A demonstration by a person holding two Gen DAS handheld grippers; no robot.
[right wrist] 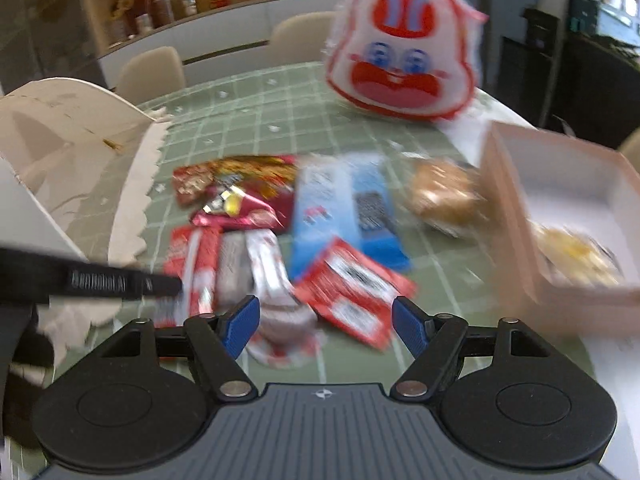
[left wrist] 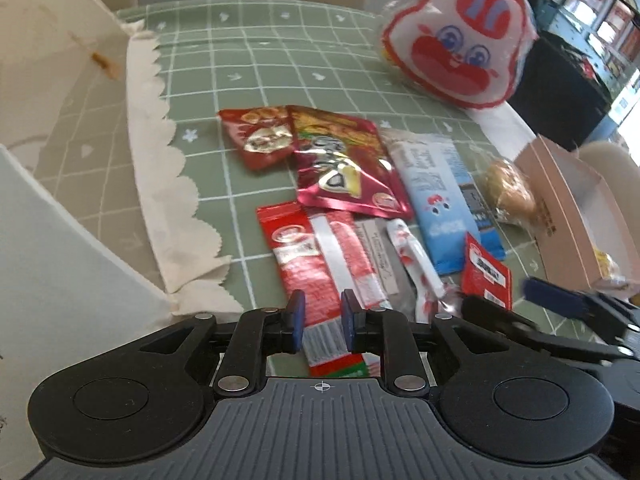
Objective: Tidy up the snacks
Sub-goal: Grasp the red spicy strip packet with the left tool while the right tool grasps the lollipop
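Nearest, the left gripper has its jaws narrowed around the end of a long red-and-white wrapper, whose print is too blurred to read. Beside it, the right gripper gapes wide, empty, above a small red packet. Farther on lie a blue packet, unreadable, and a bunny-face pouch.

Right gripper, fingers spread, over small red packet among snacks.

You see cream chairs behind the desk with its green checked cloth, and a shelf of little figures.
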